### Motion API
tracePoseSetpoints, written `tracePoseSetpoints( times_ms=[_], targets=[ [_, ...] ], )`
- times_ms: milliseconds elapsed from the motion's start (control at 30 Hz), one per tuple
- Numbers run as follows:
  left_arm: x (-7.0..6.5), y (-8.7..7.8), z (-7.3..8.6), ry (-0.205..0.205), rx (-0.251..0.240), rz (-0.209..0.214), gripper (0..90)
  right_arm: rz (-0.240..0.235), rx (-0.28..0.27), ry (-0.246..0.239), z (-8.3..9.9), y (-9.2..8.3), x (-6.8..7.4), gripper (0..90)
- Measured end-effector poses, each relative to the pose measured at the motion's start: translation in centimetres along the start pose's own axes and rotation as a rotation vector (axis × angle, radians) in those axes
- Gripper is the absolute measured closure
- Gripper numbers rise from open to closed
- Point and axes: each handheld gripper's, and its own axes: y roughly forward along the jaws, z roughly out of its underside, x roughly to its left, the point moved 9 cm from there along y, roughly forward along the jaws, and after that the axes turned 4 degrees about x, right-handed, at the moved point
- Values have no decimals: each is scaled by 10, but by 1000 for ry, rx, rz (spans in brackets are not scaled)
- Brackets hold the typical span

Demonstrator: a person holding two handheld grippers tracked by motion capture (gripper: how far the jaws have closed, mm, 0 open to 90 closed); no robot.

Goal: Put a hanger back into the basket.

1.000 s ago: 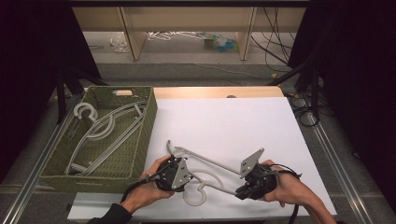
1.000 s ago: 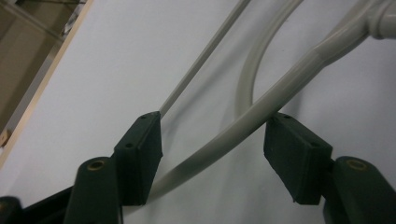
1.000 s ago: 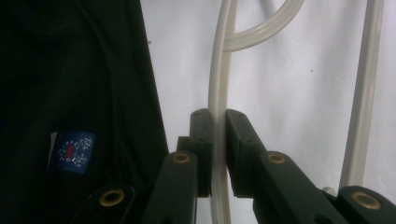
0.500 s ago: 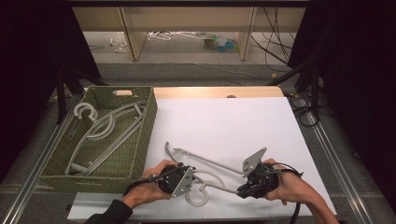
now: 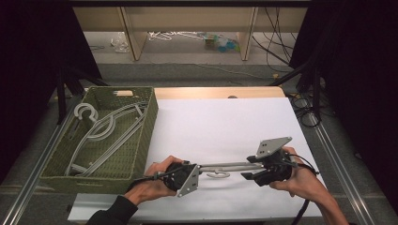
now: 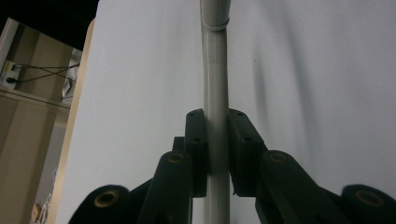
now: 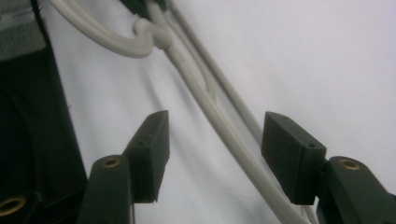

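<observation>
Grey plastic hanger (image 5: 225, 168) sits low in the high view, centre-bottom of the frame, lying roughly level across the white tabletop (image 5: 225, 122) between my two hands; its hook (image 5: 218, 175) hangs toward the bottom edge.

Left claw (image 5: 197, 169) is clamped on the hanger's left end. In the left gripper view the grey bar (image 6: 215, 93) runs straight up the middle of the frame and both black pads press on it from either side. Jaws have just been closing onto it.

Right claw (image 5: 248, 176) is apart. In the right gripper view the hanger's arm (image 7: 219, 121) passes diagonally between the two pads, from upper left to lower right, and neither pad touches it; a gap shows on both sides. Those jaws have just been opening, with the hanger between them. The hook's curve (image 7: 116, 44) is at upper left of that frame.

Right hand (image 5: 300, 180) is at lower right of the high view, left hand (image 5: 150, 183) at lower left-centre.

Green woven basket (image 5: 145, 136) is at the left of the high view, on the tabletop's left edge, well apart from the held hanger. More grey hangers (image 5: 101, 129) lie in it, stacked loosely.
</observation>
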Motion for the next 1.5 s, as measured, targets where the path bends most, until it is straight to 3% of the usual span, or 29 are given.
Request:
tracePoseSetpoints(
  times_ms=[33,67,100,133,167,200,233,267,300,333,367,400,467,533,567,633,667,733,833,867,900,933,1033,1067,1200,1333,1500],
  targets=[
    [3,-2,-2,-35,4,0,791,10,-16,15,-1,-2,-3,400],
    [3,-2,-2,-35,4,0,791,10,-16,15,-1,-2,-3,400],
    [9,-3,-4,-77,13,-2,791,38,-41,68,-1,-9,-10,384],
    [12,-4,-5,-104,19,2,791,37,-44,87,0,-13,-12,379],
    [12,-4,-5,-104,19,2,791,37,-44,87,0,-13,-12,379],
    [16,-6,-6,-140,20,-2,791,40,-55,103,0,-15,-15,379],
    [24,-8,-8,-207,15,3,791,50,-79,127,1,-19,-18,375],
    [24,-8,-8,-207,15,3,792,50,-79,127,1,-19,-18,375],
    [31,-11,-11,-280,1,9,792,52,-93,139,2,-20,-19,375],
    [34,-13,-13,-311,-5,15,792,51,-99,141,3,-21,-19,374],
    [34,-13,-13,-311,-5,15,792,51,-99,141,3,-21,-19,374],
    [36,-16,-15,-362,-17,29,792,52,-107,137,4,-21,-19,372],
    [41,-21,-16,-421,-25,43,792,45,-111,150,6,-21,-17,372],
    [49,-26,-16,-519,-43,52,792,40,-122,154,6,-23,-15,369],
    [49,-26,-16,-519,-43,52,792,47,-122,155,7,-23,-15,369],
    [55,-33,-15,-576,-47,58,792,40,-121,149,7,-21,-12,370],
    [55,-33,-15,-576,-47,58,792,34,-113,157,8,-21,-11,369],
    [60,-39,-13,-623,-51,69,792,31,-114,150,9,-18,-10,369],
    [63,-44,-11,-647,-49,71,792,28,-113,164,10,-16,-9,365],
    [66,-49,-11,-688,-61,84,792,30,-112,167,10,-14,-8,349],
    [66,-49,-11,-688,-61,84,792,30,-112,167,10,-14,-8,349],
    [69,-54,-10,-724,-77,102,793,40,-112,175,11,-11,-8,331],
    [73,-59,-9,-754,-95,109,792,39,-117,183,10,-9,-7,325],
    [76,-63,-11,-792,-120,106,792,37,-122,181,10,-8,-7,319],
    [86,-80,-11,-855,-176,119,792,34,-122,184,10,-4,-6,280],
    [93,-88,-9,-876,-193,108,792,30,-116,193,11,-3,-5,281],
    [98,-97,-4,-912,-201,127,792,29,-113,206,14,-2,-6,280]
  ],
)
